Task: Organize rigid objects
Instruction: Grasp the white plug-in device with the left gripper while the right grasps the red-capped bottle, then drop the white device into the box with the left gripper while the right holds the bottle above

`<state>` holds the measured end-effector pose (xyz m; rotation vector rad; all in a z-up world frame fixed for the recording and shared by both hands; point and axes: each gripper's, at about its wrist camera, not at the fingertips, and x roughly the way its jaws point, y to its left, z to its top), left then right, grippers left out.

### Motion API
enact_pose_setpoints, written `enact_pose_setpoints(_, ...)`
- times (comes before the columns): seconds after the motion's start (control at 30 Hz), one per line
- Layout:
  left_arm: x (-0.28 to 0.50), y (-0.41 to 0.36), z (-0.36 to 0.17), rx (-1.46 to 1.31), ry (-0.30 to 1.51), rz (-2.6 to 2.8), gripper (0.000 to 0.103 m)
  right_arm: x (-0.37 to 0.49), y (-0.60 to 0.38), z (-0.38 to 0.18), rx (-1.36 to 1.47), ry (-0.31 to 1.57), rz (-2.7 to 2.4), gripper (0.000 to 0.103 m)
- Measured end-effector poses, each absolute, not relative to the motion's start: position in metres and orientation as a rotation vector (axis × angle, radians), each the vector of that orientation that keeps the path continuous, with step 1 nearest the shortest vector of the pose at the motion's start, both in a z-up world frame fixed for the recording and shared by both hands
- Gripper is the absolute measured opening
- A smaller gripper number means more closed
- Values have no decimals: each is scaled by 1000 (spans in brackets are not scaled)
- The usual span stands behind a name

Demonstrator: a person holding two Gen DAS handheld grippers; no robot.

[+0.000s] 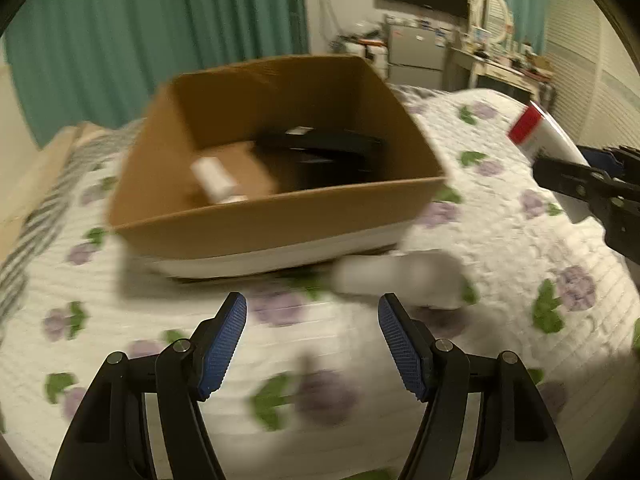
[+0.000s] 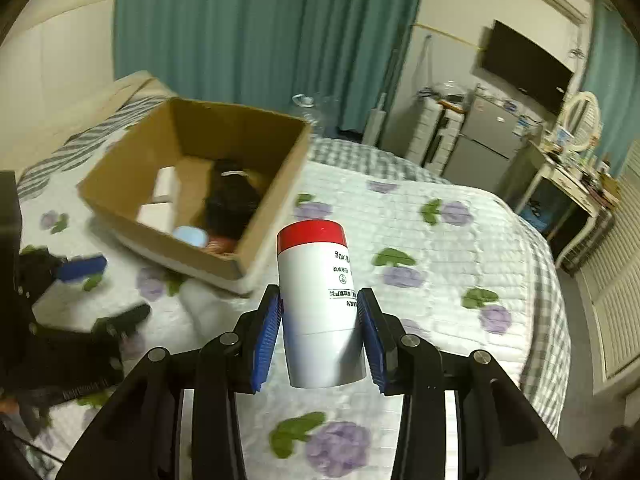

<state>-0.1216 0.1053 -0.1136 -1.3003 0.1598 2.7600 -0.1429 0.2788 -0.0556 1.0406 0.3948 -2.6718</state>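
Note:
An open cardboard box (image 1: 280, 216) (image 2: 256, 232) sits on a flowered bedspread (image 1: 520, 240) and holds a black object (image 1: 324, 156), white items (image 1: 216, 180) and a light blue item (image 2: 191, 236). My right gripper (image 2: 320, 312) is shut on a white bottle with a red cap (image 2: 320, 300), held above the bed to the right of the box; the bottle also shows in the left wrist view (image 1: 540, 132). My left gripper (image 1: 312, 320) is open and empty, low over the bed in front of the box. A blurred white object (image 1: 400, 272) lies just ahead of it.
Teal curtains (image 2: 260, 40) hang behind the bed. A fridge (image 2: 484, 140), a wall TV (image 2: 524, 68) and a cluttered white desk with a mirror (image 2: 572, 160) stand at the right. The bed's edge (image 2: 548, 300) drops off to the right.

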Motion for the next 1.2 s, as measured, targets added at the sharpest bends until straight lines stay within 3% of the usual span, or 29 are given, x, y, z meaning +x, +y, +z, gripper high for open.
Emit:
enact_pose_setpoints(0.33,-147,166,-134,-1255,247,2658,71,-156,290,-75,1107,312,-2659,38)
enact_pose_setpoints(0.5,-160,173,-144,-1298,194,2595,71,-159,296,-78,1131,260,-2660,38)
enact_pose_setpoints(0.6,-163,186,-153,-1295,350,2629,71,-159,295,-78,1135,264,-2662,37)
enact_pose_setpoints(0.7,-168,192,-154,-1281,390,2641,71,-161,295,-79,1144,266,-2665,36)
enact_pose_setpoints(0.8,-166,190,-153,-1251,383,2636,68,-161,297,-79,1149,257,-2671,36)
enact_pose_setpoints(0.87,-160,184,-149,-1220,358,2620,54,-160,297,-79,1149,265,-2671,36)
enact_pose_setpoints(1.2,-132,149,-115,-1146,291,2602,49,-147,287,-67,1081,264,-2649,36)
